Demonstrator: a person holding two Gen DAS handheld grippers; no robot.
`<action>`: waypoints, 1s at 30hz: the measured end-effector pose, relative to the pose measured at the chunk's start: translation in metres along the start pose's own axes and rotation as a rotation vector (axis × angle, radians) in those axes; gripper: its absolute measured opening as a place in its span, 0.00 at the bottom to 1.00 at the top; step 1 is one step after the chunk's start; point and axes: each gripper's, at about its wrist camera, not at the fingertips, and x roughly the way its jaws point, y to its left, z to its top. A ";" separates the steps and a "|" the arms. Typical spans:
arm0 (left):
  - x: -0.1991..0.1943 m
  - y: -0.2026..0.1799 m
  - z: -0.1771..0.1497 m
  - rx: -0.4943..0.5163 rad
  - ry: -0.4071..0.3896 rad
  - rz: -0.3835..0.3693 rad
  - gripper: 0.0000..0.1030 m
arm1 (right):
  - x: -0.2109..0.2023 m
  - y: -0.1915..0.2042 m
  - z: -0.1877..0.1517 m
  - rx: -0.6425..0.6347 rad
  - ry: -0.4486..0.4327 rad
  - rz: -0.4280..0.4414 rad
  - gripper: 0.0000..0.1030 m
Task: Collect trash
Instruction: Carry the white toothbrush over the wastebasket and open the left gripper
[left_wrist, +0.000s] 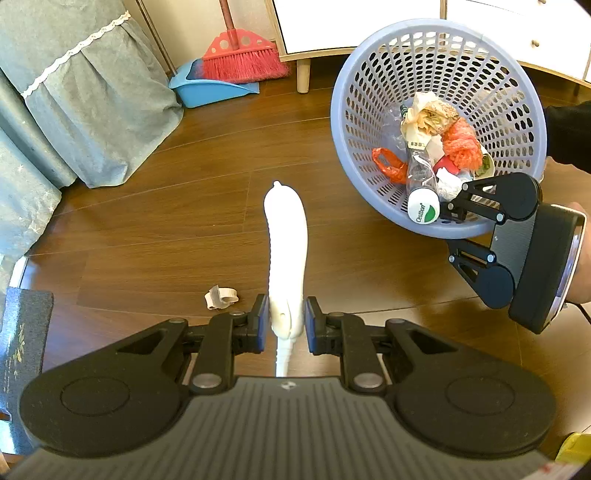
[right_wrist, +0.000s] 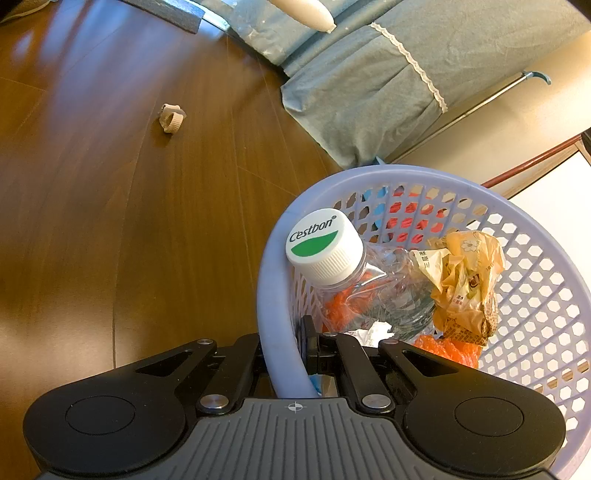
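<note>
— What lies around you, biggest first?

— The brown wooden floor (left_wrist: 166, 229) runs under everything. A grey-green fabric cover (left_wrist: 85, 110) with a lace trim hangs down to it at my far left, and a red broom (left_wrist: 240, 59) stands in a blue dustpan (left_wrist: 207, 90) by the wall beyond.

— And the basket?

— The lilac basket (left_wrist: 354, 74) is tilted, its mouth facing me. My right gripper (right_wrist: 284, 354) is clamped on its rim, one finger outside the wall and one inside. In it lie a clear bottle with a white Cestbon cap (right_wrist: 325, 247), a crumpled tan wrapper (right_wrist: 465, 280) and orange netting (left_wrist: 461, 144).

— What is your left gripper (left_wrist: 286, 321) doing?

— Its blue pads (left_wrist: 263, 317) are pinched on the lower end of a long white foam sleeve (left_wrist: 286, 240), which stands up over the floor, left of the basket and apart from it.

— Anything left down there?

— A small beige scrap (left_wrist: 221, 296) lies on the floor just left of that gripper.
</note>
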 end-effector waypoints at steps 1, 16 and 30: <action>0.000 0.000 0.000 0.001 -0.001 0.000 0.16 | -0.001 0.000 0.000 0.000 0.000 0.001 0.00; 0.002 -0.005 0.001 0.009 0.008 -0.013 0.16 | -0.003 0.001 0.000 0.002 0.000 0.002 0.00; 0.003 -0.007 0.003 0.012 0.009 -0.025 0.16 | -0.003 0.001 0.003 0.005 0.000 0.006 0.00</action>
